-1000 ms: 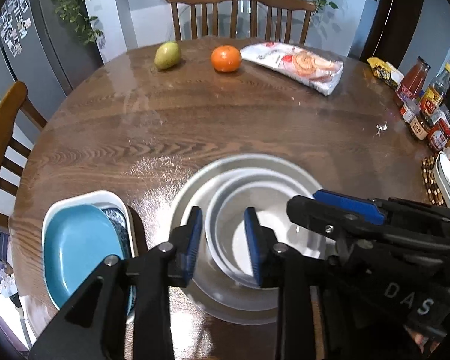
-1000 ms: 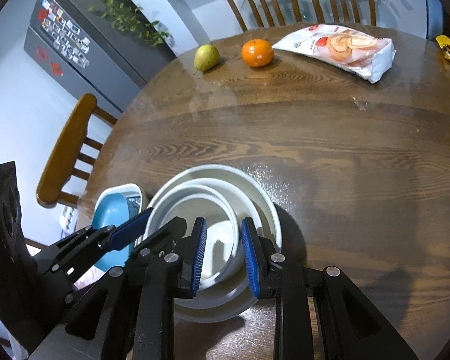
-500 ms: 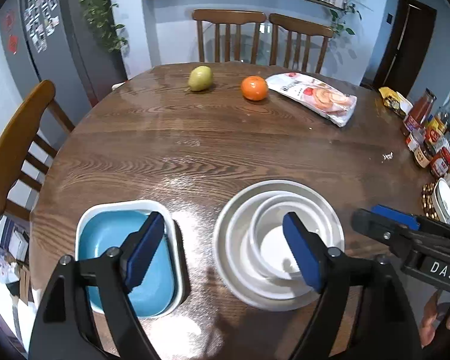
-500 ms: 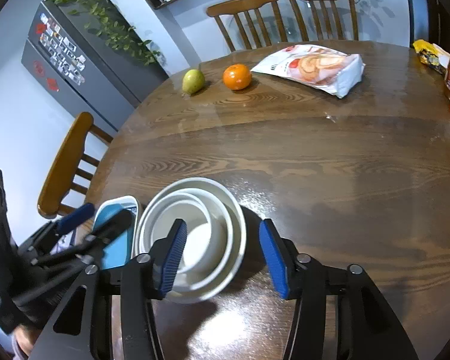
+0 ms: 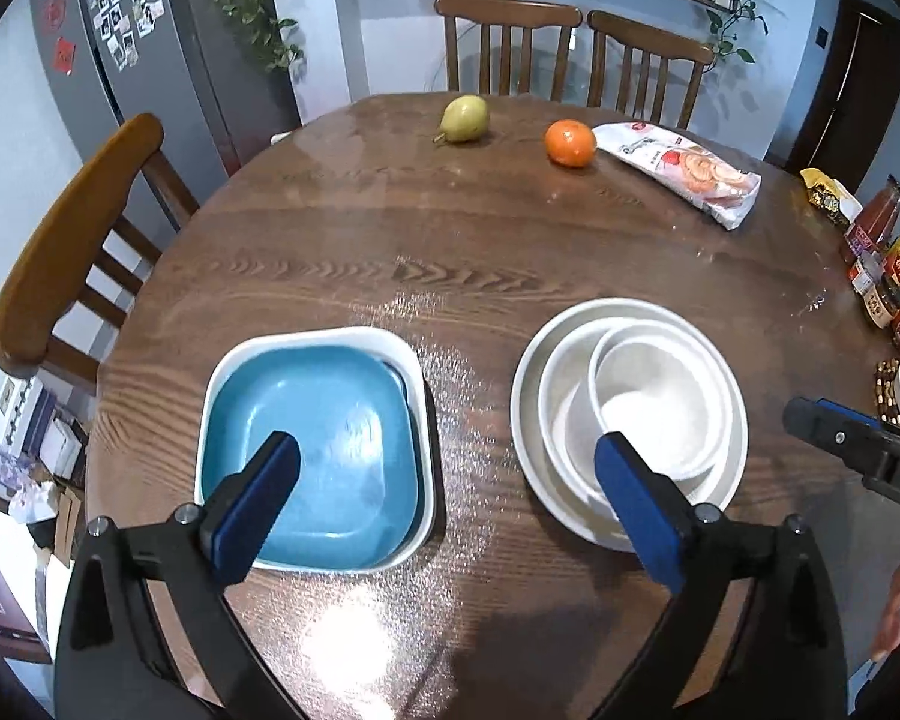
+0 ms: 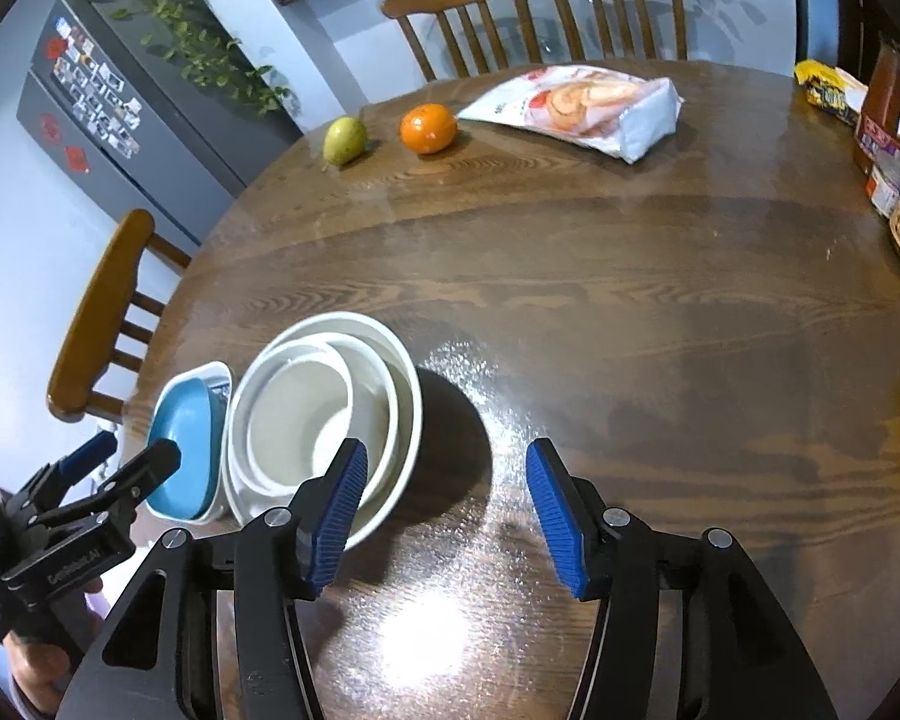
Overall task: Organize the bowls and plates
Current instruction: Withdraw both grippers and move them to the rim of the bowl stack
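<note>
Left wrist view: the left gripper (image 5: 444, 504) has just been opening and stands wide with nothing between its pads, above the gap between the stacked square plates (image 5: 312, 450) and the nest of white bowls (image 5: 630, 414) on the round wooden surface (image 5: 450, 252). The right gripper (image 6: 444, 516) has also just opened, to about half span, and is empty beside the bowl nest. The smallest bowl (image 5: 660, 396) sits off-centre in the nest, so a careless nudge from either gripper could tip or slide it; the stacks stand near the surface's near edge
</note>
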{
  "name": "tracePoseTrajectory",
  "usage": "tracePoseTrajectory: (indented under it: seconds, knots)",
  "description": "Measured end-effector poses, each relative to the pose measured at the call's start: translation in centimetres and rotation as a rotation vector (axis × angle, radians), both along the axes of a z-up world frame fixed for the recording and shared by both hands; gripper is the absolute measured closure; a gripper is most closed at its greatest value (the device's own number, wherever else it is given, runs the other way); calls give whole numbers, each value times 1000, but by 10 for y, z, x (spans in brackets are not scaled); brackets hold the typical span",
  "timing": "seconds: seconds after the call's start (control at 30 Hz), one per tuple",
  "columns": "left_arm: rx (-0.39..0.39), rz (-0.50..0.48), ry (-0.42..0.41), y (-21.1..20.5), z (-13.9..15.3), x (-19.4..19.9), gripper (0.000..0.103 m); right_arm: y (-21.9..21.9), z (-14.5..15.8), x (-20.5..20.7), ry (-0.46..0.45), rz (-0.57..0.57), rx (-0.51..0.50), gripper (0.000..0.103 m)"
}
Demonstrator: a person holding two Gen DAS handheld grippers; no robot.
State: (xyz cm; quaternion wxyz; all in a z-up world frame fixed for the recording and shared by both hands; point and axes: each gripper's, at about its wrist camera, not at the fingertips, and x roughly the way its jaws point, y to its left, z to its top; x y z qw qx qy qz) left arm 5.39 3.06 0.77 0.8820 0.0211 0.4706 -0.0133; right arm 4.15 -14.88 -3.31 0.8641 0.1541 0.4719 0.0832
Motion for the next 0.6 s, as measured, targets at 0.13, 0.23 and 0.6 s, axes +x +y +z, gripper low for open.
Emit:
tracePoseTrajectory:
  seconds: [0.13,0.23,0.6]
  knots:
    - [-6,13,15,4,-4,-2,4,4,-4,0,13,4,-7,41]
    - [-14,23,25,9,-5,-1,4,6,-4,1,15,3,-28,37]
    - [-8,8,83,16,-12,3,4,10,-9,9,61,13,-46,33]
